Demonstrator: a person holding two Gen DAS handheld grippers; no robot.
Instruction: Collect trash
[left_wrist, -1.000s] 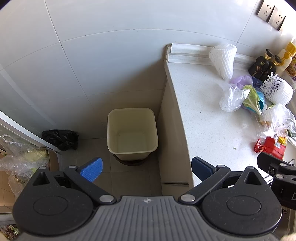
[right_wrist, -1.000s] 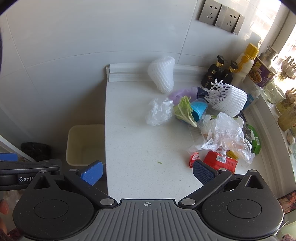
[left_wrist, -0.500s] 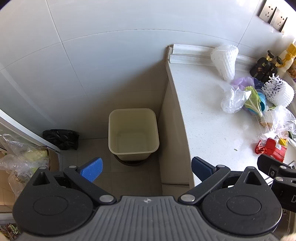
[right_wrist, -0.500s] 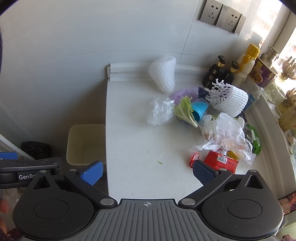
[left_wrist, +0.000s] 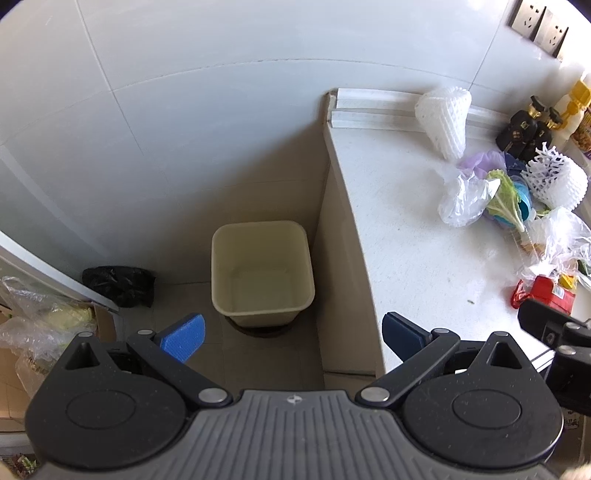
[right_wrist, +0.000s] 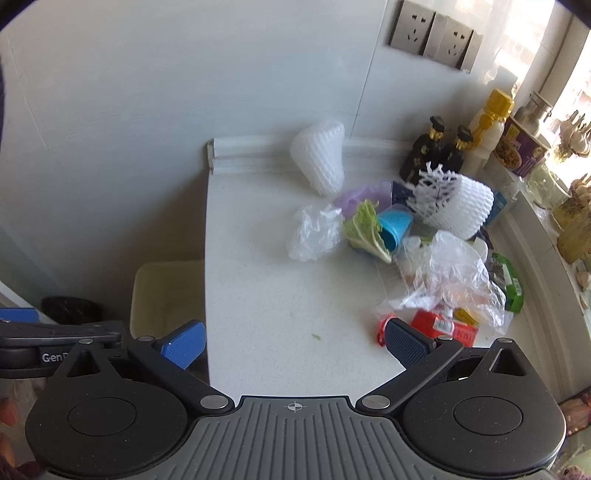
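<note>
A cream bin (left_wrist: 262, 269) stands empty on the floor left of the white counter (left_wrist: 406, 258); it also shows in the right wrist view (right_wrist: 166, 295). Trash lies on the counter (right_wrist: 258, 314): a clear crumpled bag (right_wrist: 314, 232), a cabbage leaf (right_wrist: 364, 229), a blue cup (right_wrist: 395, 229), two white foam nets (right_wrist: 321, 162) (right_wrist: 454, 206), clear wrap (right_wrist: 450, 277) and a red packet (right_wrist: 439, 325). My left gripper (left_wrist: 291, 334) is open and empty above the bin. My right gripper (right_wrist: 295, 341) is open and empty over the counter's near edge.
Dark bottles (right_wrist: 436, 151), a yellow-capped bottle (right_wrist: 487, 125) and a jar (right_wrist: 521, 151) stand at the back right by the wall. A black bag (left_wrist: 118, 284) and a box with plastic bags (left_wrist: 40, 332) sit on the floor left of the bin.
Both views have shifted slightly; the right gripper has moved a little closer to the trash pile. Both grippers stay open and empty.
</note>
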